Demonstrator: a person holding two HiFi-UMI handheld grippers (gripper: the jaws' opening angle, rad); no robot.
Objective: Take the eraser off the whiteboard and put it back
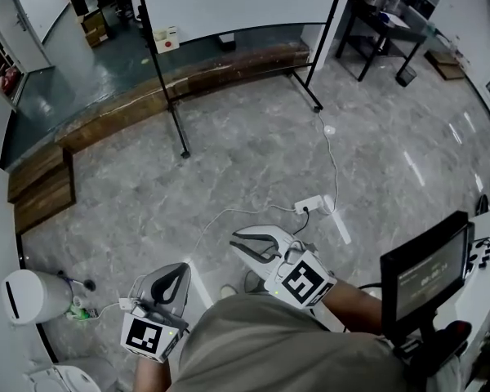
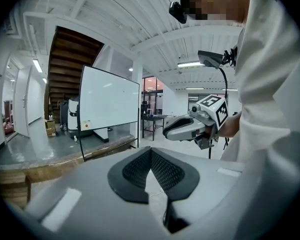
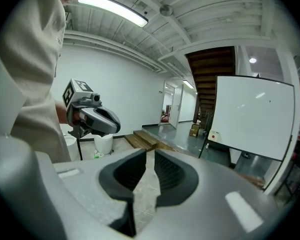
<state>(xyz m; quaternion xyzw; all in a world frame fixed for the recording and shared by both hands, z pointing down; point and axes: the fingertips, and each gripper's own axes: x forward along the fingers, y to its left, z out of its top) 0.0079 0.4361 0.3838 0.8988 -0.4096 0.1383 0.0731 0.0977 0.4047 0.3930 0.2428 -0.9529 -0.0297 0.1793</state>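
Left gripper (image 1: 178, 268) clenched, empty; eraser (image 1: 167, 39) sits far off on the whiteboard (image 1: 237, 2), lower left; right gripper (image 1: 237, 239) barely parted, empty (the floor cable (image 1: 333, 162) could trip the approach)

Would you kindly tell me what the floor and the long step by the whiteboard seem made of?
The floor looks like polished grey marble or marble-look tile: veined, with glare streaks. The step looks like dark brown wood, matte and worn, though grain is unclear.
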